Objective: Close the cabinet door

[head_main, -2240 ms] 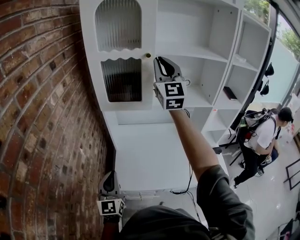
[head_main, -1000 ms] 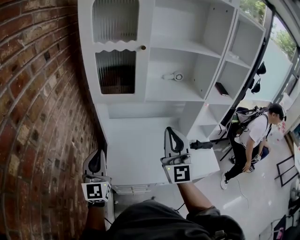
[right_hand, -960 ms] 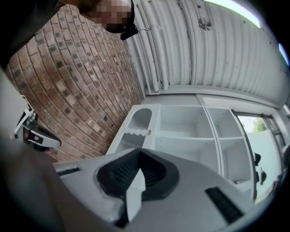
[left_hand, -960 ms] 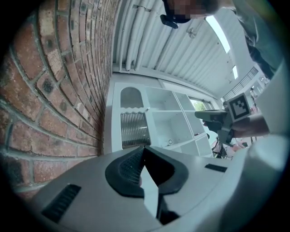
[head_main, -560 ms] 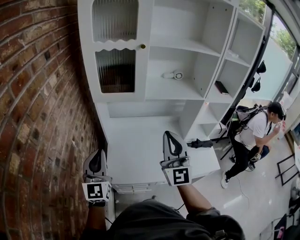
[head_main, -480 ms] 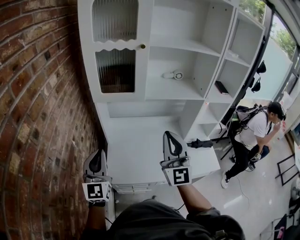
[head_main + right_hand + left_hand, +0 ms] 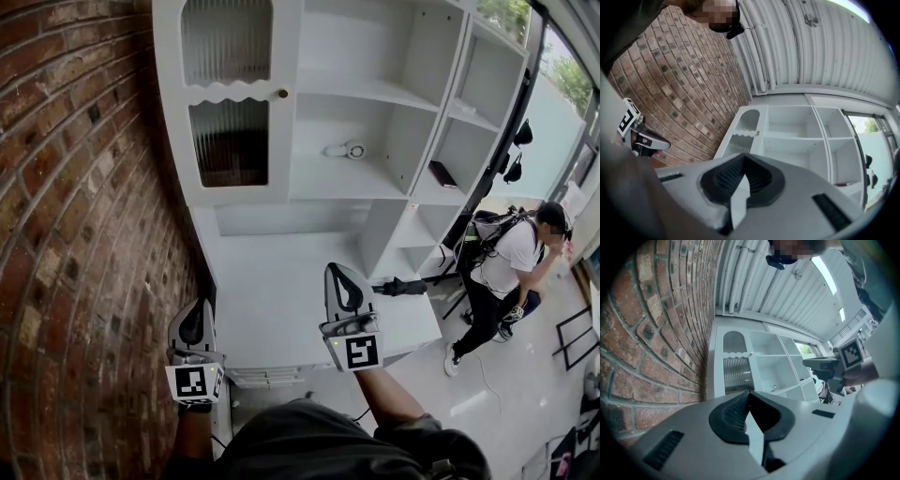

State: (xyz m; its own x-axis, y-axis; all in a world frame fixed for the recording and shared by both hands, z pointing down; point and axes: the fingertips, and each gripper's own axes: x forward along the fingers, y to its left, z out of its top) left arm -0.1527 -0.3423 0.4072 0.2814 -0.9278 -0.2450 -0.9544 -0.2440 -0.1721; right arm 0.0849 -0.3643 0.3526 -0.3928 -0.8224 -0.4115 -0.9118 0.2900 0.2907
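And there it is: the cabinet door (image 7: 234, 103) is sitting flush in the white shelving unit (image 7: 375, 178), hard against the brick wall (image 7: 84, 234), with its small brass knob (image 7: 282, 93) showing at the right edge (two ribbed glass panes, one above the other). Both grippers are hanging low over the white counter (image 7: 272, 300), well apart from the door. The left gripper (image 7: 194, 319) is pointing up with its jaws pressed together on nothing. The right gripper (image 7: 340, 281) is doing likewise, jaws together and empty. A person with a backpack (image 7: 506, 272) is standing on the floor at the right.
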